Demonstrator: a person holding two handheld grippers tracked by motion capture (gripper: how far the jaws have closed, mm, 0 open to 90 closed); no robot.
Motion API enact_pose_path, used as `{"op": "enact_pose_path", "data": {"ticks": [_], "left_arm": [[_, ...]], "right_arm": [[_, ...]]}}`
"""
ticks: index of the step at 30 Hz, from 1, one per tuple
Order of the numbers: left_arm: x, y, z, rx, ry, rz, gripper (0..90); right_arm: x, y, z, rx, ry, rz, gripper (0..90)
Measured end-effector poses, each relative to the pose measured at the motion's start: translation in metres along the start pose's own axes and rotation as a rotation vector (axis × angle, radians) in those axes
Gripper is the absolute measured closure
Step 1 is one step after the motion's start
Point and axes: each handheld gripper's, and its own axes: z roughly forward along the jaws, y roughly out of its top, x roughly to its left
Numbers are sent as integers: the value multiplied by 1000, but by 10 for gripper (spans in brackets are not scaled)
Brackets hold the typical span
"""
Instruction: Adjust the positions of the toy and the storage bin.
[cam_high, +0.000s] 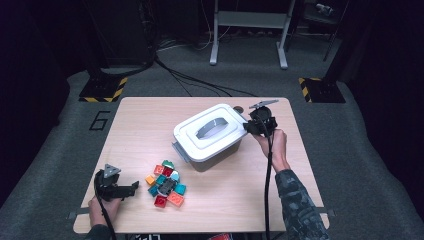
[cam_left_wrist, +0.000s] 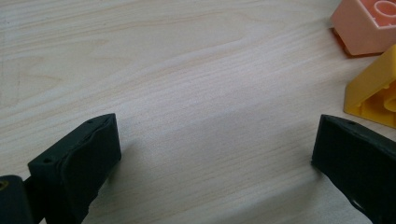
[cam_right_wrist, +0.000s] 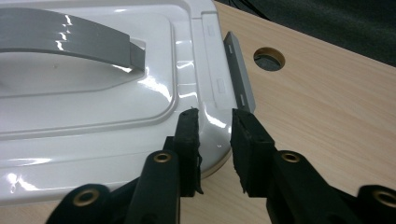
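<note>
2 grippers at work over 1 wooden table (cam_high: 140, 125), field notes by view.

High view: white lidded box (cam_high: 210, 136) sits right of table centre, its long axis running diagonally from near-left to far-right. Right gripper (cam_high: 254, 127) is at the box's far-right end, right at the lid edge. Left gripper (cam_high: 131, 188) rests low at the near-left corner, jaws pointing toward a pile of coloured blocks (cam_high: 166, 184) just beside it, well apart from the box. Right hand is plainly the nearer one to the box.

Left gripper view: jaws stand wide apart over bare wood, nothing between them. An orange block (cam_left_wrist: 366, 25) and a yellow block (cam_left_wrist: 376, 91) lie ahead at the right edge, the yellow one near the right jaw but not touched.

Right gripper view: jaws are narrowed to a slim gap, straddling the rim of the white lid (cam_right_wrist: 93, 107) at its corner. A grey side latch (cam_right_wrist: 239, 70) runs along the lid's end, directly ahead of the right jaw. Whether the pads actually press on the rim I cannot tell. Grey handle (cam_right_wrist: 65, 37) lies across the lid top, further in. Judgement: the latch end is what the next move turns on; it lies straight ahead of the jaws.
</note>
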Motion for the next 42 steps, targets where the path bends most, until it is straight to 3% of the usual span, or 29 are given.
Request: {"op": "enact_pose_path", "data": {"ticks": [5, 9, 13, 16, 20, 23, 24, 25, 27, 28, 30, 33, 42], "left_arm": [[0, 0, 0, 0, 1, 0, 9], [0, 0, 0, 0, 1, 0, 9], [0, 0, 0, 3, -1, -2, 9], [0, 0, 0, 1, -1, -1, 10], [0, 0, 0, 4, -3, -4, 10], [0, 0, 0, 3, -2, -4, 10], [0, 0, 0, 3, -2, -4, 10], [0, 0, 0, 4, -2, -4, 10], [0, 0, 0, 3, 1, -1, 10], [0, 0, 0, 0, 1, 0, 10], [0, 0, 0, 2, 1, -1, 10], [0, 0, 0, 1, 1, 0, 10], [0, 0, 0, -5, 2, -2, 10]], "right_arm": [[-9, 4, 1, -53, -15, 1, 695], [-17, 10, 11, -47, -37, 17, 690], [-27, 13, 23, -33, -27, 38, 688], [-32, 14, 34, -25, -10, 39, 690], [-40, 14, 45, -6, 33, 101, 671], [-47, 11, 51, -11, 95, 138, 711], [-47, 11, 51, -11, 95, 138, 711], [-50, 9, 53, -24, 138, 149, 770], [-51, 8, 53, -23, 139, 141, 805], [-50, 8, 55, 10, 135, 130, 817], [-52, 5, 57, 4, 157, 159, 803], [-52, 2, 56, -10, 162, 149, 819], [-47, 0, 49, 8, 117, 136, 834]]}}
